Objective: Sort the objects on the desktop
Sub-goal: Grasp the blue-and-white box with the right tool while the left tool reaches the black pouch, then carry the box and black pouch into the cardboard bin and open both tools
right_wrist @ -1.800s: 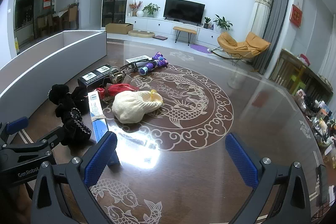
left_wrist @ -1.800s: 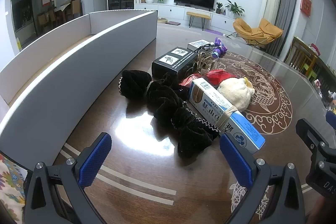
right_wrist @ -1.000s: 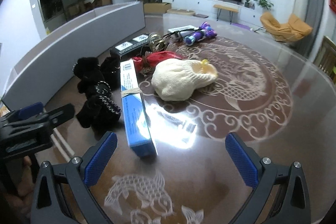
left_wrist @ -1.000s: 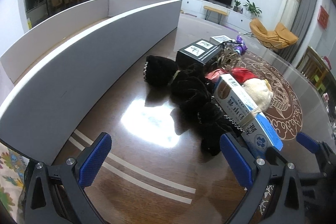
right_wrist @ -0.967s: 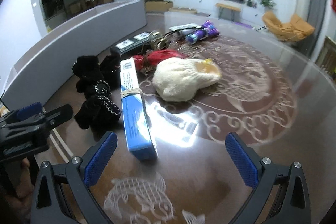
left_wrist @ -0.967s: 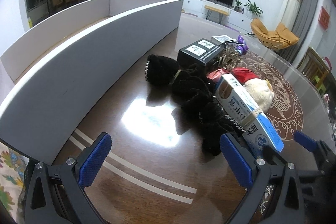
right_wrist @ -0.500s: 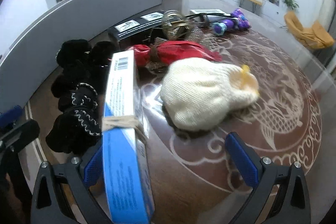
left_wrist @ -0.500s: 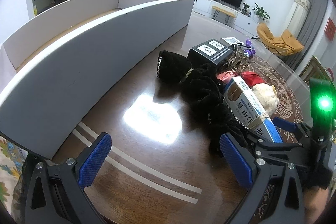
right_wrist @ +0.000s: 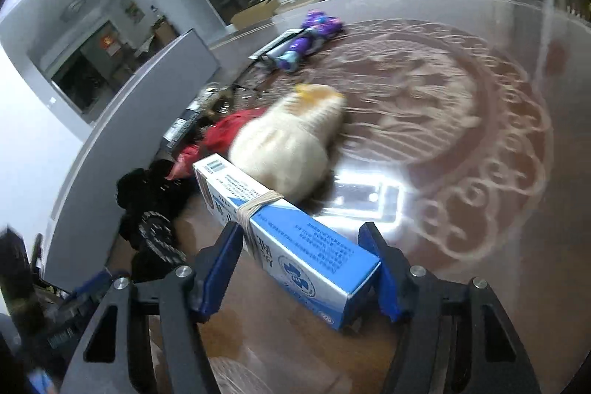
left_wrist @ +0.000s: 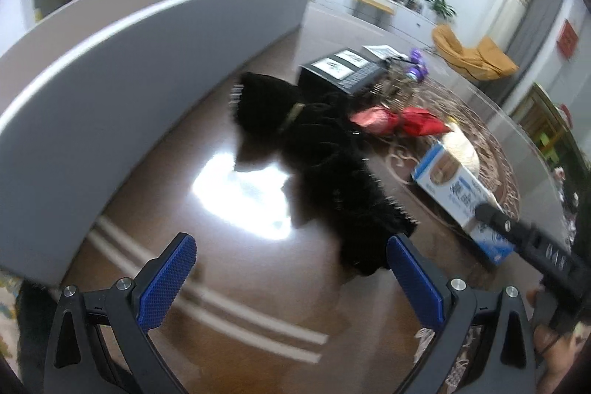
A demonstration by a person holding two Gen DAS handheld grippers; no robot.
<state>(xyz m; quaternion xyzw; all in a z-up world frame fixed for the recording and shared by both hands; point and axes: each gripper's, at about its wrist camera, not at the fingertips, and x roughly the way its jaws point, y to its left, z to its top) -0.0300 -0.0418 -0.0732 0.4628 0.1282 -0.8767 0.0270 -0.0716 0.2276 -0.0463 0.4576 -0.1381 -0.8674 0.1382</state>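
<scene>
We see a glossy dark table point(left_wrist: 258, 287) with a pale scroll medallion, bearing black fabric point(left_wrist: 332, 172), a blue-white carton point(right_wrist: 288, 239), a cream hat point(right_wrist: 291, 150), a black box point(left_wrist: 340, 71)

The table point(left_wrist: 155, 180) looks like dark polished wood under a glossy, glass-like top that throws back a bright glare. The blue-and-white box point(right_wrist: 280, 231) is smooth printed cardboard with a slight sheen, bound by a pale rubber band point(right_wrist: 258, 204). The cream hat point(right_wrist: 288, 150) beyond it is soft ribbed knit, matt. To the left, the black scarf point(left_wrist: 332, 168) is fuzzy, light-swallowing cloth. The red bundle point(left_wrist: 402, 120) looks like slightly shiny fabric. The gripper pads point(left_wrist: 166, 283) are blue with a fine knurled texture, set on matt black plastic arms with small bright metal screws. The grey partition point(left_wrist: 110, 87) is flat and matt.
</scene>
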